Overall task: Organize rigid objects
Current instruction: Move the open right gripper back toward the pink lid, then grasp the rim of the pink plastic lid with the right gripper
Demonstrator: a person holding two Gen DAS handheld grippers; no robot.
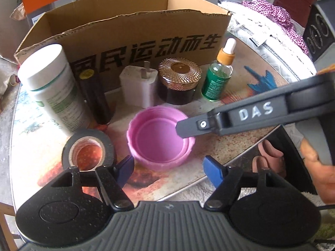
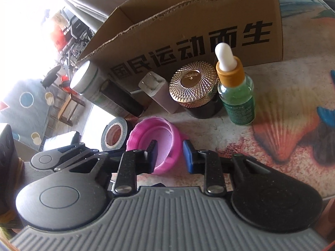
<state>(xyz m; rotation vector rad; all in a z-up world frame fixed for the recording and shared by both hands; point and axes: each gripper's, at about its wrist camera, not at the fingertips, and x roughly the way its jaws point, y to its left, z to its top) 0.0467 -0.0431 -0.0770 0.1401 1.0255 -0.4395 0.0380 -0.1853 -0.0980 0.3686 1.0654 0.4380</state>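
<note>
The upturned pink plastic screw lid (image 1: 160,141) lies on the worktop (image 1: 240,138), light and stiff; the right gripper (image 2: 170,155) clamps its thin rim, the best hold. The left gripper (image 1: 170,170) stands apart.

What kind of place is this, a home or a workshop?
Probably a home: a round table with a seashell picture, a patterned rug on the floor, and crumpled checked cloth lying nearby.
</note>
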